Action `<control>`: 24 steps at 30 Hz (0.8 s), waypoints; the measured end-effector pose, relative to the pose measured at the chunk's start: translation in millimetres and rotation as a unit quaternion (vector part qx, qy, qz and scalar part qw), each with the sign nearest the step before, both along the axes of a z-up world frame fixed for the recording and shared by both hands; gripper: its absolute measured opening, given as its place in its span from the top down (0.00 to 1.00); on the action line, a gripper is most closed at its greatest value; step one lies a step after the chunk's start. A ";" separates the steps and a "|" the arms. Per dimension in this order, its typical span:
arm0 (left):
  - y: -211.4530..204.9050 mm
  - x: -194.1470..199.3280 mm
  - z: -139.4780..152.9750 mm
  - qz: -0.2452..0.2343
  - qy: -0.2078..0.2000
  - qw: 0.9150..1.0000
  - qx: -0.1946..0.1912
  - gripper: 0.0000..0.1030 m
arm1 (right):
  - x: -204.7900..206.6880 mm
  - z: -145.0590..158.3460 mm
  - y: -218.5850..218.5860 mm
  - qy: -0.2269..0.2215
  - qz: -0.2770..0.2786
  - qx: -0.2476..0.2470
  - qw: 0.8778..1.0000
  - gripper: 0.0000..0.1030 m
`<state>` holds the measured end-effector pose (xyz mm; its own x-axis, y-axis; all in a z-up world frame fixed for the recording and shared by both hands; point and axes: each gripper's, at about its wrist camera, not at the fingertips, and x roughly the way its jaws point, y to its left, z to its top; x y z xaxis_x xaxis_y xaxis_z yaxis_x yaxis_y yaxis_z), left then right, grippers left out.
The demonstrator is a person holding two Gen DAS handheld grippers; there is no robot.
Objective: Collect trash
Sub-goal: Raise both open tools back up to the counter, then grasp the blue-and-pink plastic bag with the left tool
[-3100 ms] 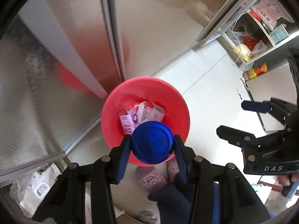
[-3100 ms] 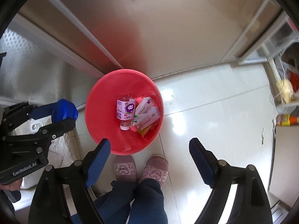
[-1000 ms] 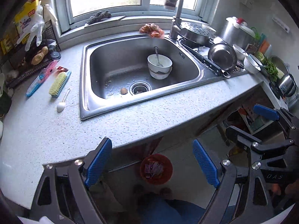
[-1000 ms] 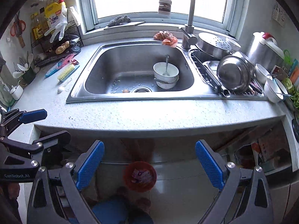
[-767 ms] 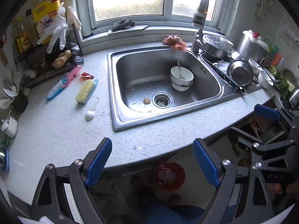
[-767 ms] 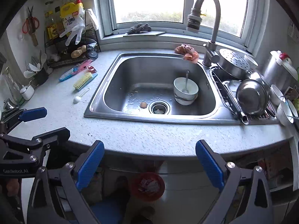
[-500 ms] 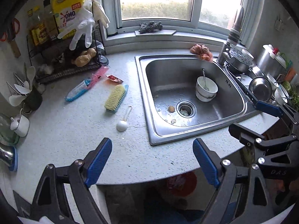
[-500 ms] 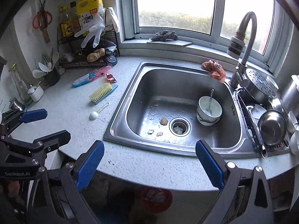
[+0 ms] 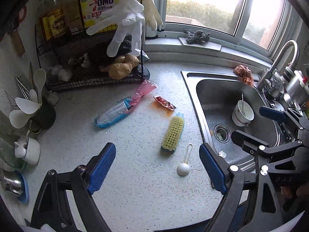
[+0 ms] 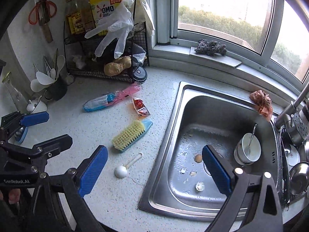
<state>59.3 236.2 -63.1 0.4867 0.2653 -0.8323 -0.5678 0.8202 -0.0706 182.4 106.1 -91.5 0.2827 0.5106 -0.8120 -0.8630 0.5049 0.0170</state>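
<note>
Both grippers have swung from the red bin to the countertop.

Left wrist: the left gripper (image 9: 157,171), jaws wide and empty, no longer holds the blue lid; a torn red sauce packet (image 9: 164,102), sauce smeared around it, lies beside the scrub brush (image 9: 173,132).
Right wrist: the right gripper (image 10: 154,171), wide and empty, shows that packet (image 10: 141,107) between brush (image 10: 131,135) and toothbrush package (image 10: 110,98).

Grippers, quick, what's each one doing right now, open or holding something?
Left gripper: open, holding nothing, above the speckled white countertop.
Right gripper: open, holding nothing, above the edge of the stainless steel sink.
</note>
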 end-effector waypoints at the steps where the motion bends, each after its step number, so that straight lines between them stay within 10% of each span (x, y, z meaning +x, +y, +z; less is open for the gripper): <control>1: 11.0 2.4 -1.0 -0.002 0.002 1.000 -0.002 0.15 | 1.5 -1.1 8.4 0.004 -0.001 -0.002 1.000 0.05; 24: 156.7 84.5 -109.0 -0.147 0.093 0.983 -0.059 0.15 | 42.7 -81.8 119.0 0.058 -0.078 -0.111 0.989 0.05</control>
<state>143.7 392.9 -172.1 0.3640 0.0310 -0.9309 -0.3189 0.9432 -0.0933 225.1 225.2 -173.3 0.2430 0.2734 -0.9307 -0.7729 0.6343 -0.0155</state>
